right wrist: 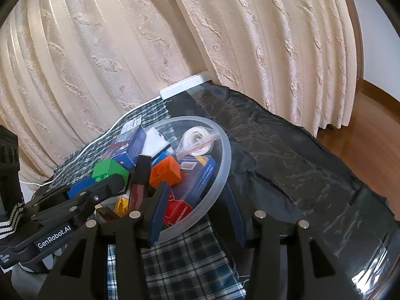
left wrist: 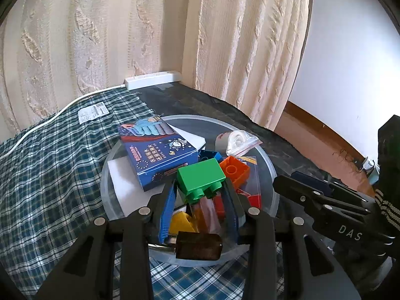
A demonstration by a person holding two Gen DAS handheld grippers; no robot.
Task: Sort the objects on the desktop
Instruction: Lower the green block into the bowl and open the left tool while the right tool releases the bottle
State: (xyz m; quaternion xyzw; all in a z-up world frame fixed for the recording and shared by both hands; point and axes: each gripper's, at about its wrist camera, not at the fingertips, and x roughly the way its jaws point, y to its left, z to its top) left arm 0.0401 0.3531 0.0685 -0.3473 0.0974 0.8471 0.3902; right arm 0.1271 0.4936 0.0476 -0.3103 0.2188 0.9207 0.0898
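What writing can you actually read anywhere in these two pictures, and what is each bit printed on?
"DAS": on the black arm of the right tool, seen from the left one.
"GenRobot.AI": on the black arm of the left tool, seen from the right one.
Blue box in the clear bowl: printed characters, too blurred to read.
White paper label on the plaid cloth: too small to read.

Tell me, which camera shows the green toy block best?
The left wrist view: the green block sits large and central between the left gripper's fingers, studs visible. The right wrist view shows only its top, small, behind that gripper.
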